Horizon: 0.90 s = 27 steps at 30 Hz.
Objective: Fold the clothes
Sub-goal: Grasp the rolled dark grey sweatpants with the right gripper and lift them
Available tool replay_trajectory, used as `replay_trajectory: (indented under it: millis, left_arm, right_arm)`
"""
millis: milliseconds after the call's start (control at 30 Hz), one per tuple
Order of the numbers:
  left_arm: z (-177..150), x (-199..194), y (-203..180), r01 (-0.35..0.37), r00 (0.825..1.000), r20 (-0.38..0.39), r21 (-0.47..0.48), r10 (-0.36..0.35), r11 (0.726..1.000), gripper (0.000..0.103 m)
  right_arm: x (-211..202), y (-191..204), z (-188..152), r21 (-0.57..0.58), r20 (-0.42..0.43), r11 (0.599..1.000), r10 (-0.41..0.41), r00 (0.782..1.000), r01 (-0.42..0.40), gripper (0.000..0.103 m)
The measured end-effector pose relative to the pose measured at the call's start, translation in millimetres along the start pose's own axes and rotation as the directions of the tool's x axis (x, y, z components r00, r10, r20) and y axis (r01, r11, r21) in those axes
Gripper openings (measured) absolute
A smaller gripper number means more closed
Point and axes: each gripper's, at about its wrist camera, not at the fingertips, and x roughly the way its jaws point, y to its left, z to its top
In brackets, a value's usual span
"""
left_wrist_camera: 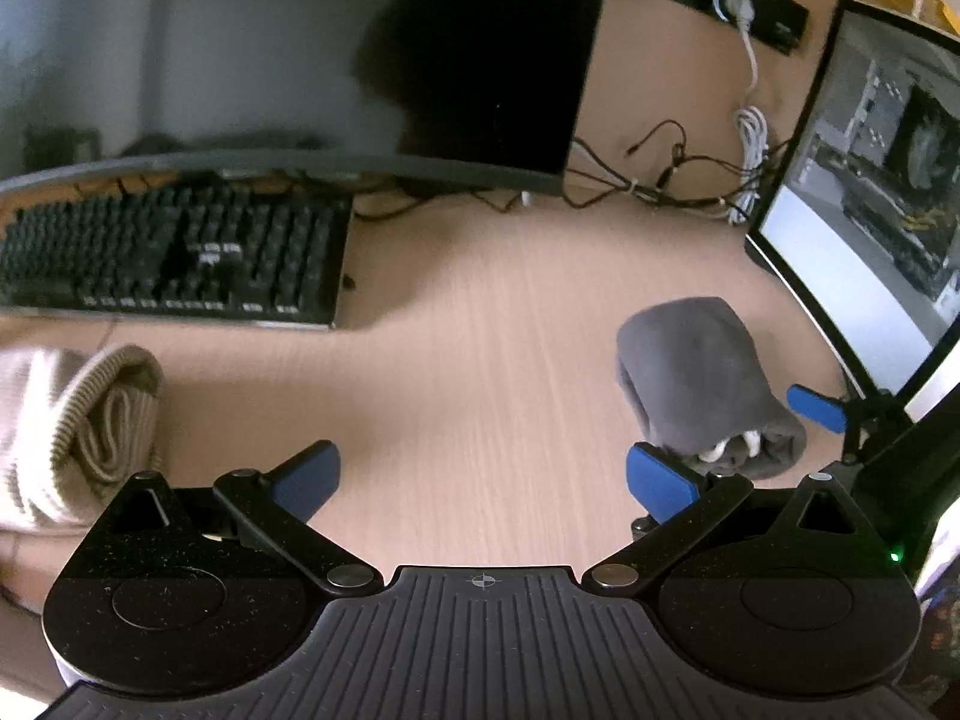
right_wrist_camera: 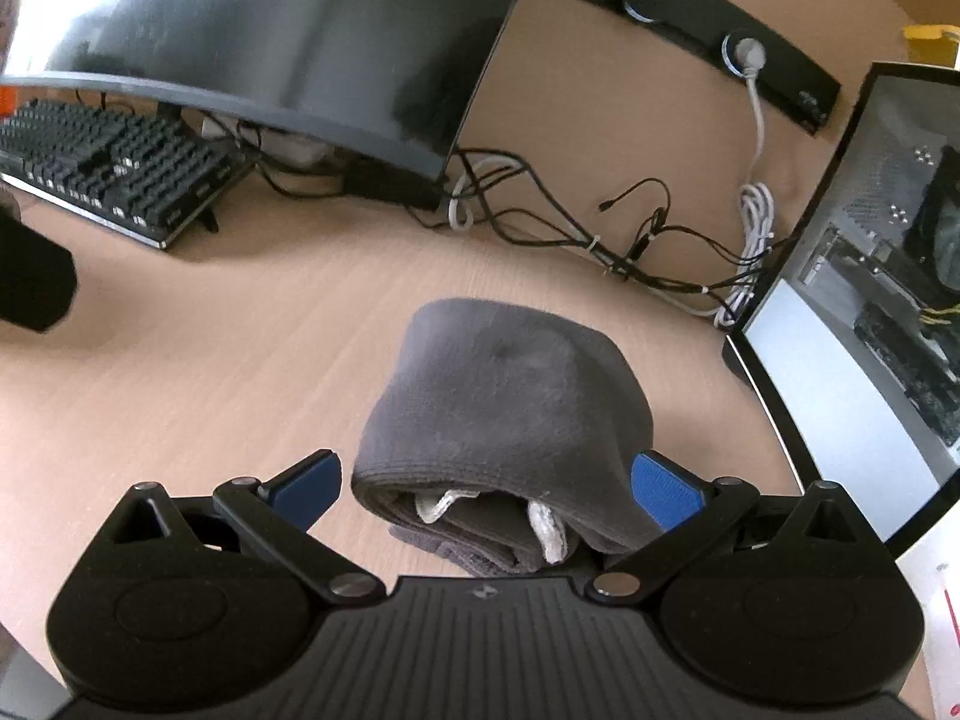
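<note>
My right gripper (right_wrist_camera: 486, 489) straddles the folded grey garment (right_wrist_camera: 504, 402), jaws wide, gripping nothing; left gripper (left_wrist_camera: 480, 477) hovers spread, empty, above the desk (left_wrist_camera: 480, 372).

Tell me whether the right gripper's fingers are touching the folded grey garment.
Cannot tell. In the right wrist view the right gripper is open around the grey garment, but cloth overlaps the right pad, so no view plainly shows contact or gap.

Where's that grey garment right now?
The grey garment lies folded on the desk, between the right claw's open fingers, left of the lit monitor.
</note>
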Motion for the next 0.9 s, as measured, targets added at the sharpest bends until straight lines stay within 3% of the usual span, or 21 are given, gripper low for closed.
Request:
replay_trajectory:
  millis: [333,500,600,733,800,900]
  left_arm:
    - [-3,31,-59,0.035,0.999,-0.03,-0.083,-0.037,0.996,0.103]
    - [18,62,-107,0.086,0.992,-0.083,-0.06,-0.091,0.994,0.103]
    - [27,79,-134,0.125,0.988,-0.086,-0.061,-0.13,0.99,0.103]
    - [37,104,-158,0.193,0.975,-0.098,-0.075,-0.199,0.978,0.103]
    - [37,121,-171,0.166,0.977,-0.127,-0.051,-0.171,0.985,0.103]
    - [32,141,-176,0.047,0.989,-0.145,0.034,-0.041,0.998,0.103]
  right_arm:
    - [33,4,-18,0.13,0.096,0.974,-0.198,0.976,0.185,0.103]
    - [23,-47,-46,0.323,0.065,0.946,-0.016,0.998,-0.006,0.103]
    - [9,-67,-67,0.424,0.102,0.889,0.142,0.985,-0.172,0.103]
    - [-6,-82,-85,0.406,0.094,0.889,0.188,0.978,-0.21,0.103]
    - [-5,-93,-84,0.406,0.065,0.891,0.195,0.979,-0.205,0.103]
    - [1,-111,-81,0.421,0.03,0.884,0.21,0.977,-0.203,0.103]
